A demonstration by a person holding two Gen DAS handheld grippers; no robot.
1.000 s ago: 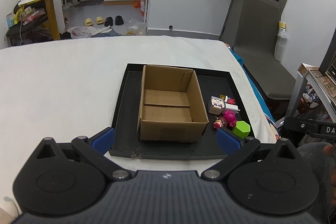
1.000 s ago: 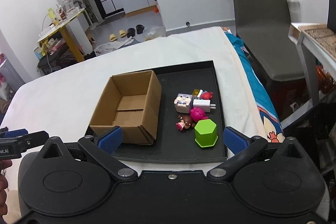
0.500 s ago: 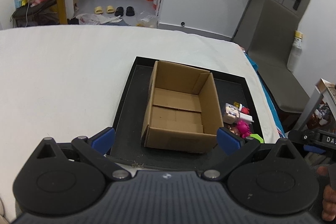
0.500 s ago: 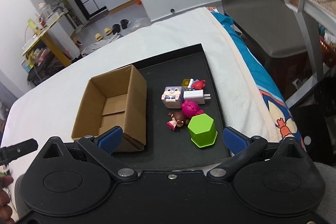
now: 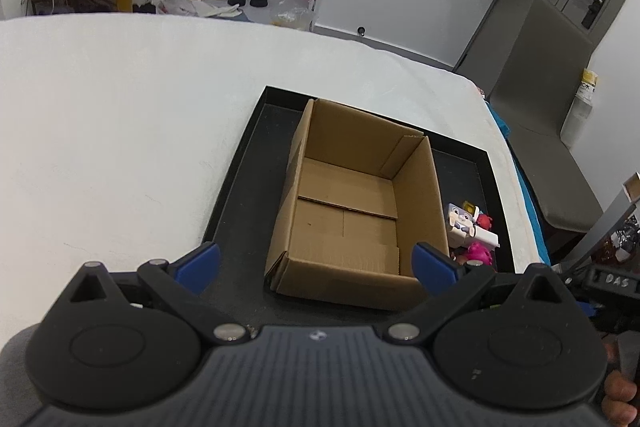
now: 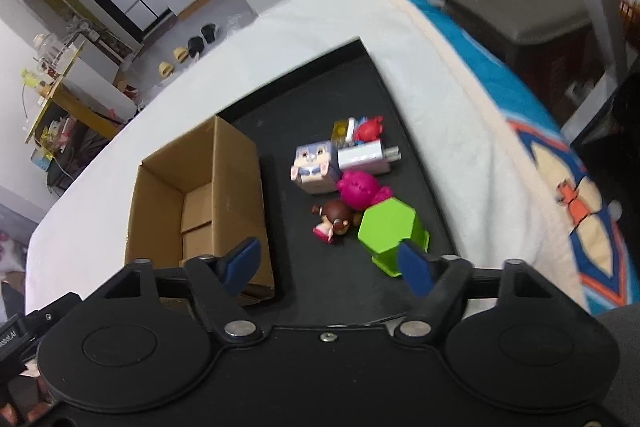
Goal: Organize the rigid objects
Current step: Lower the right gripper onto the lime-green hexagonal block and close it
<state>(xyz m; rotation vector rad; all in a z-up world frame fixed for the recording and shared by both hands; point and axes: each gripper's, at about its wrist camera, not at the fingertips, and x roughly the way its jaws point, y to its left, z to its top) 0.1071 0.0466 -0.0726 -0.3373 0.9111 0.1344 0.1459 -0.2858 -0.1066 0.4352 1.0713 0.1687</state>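
Approaching the toy cluster, you have the green hexagonal cup (image 6: 390, 229) nearest the right gripper (image 6: 328, 265), inverted on the black tray (image 6: 348, 287) at the near end of the pile. The small brown-haired doll (image 6: 334, 221) touches or nearly touches its left side and the magenta figure (image 6: 358, 189) sits just behind it; motion blur leaves it unclear whether they actually press on the cup. Beyond lie the rabbit cube (image 6: 314, 165), white charger (image 6: 366, 159), red toy (image 6: 370, 131) and a small yellow piece (image 6: 340, 129).

The right gripper's jaws are closing with nothing between them; its right pad overlaps the cup's near edge in view, the left hangs over bare tray. Stop closing until the pads straddle two opposite flats of the cup, clear of the doll.

The cardboard box (image 5: 360, 199) stands empty on the tray's left part. Your left gripper (image 5: 316, 265) is spread wide, holding nothing, above the box's near wall. Judged useful: steady the box there.
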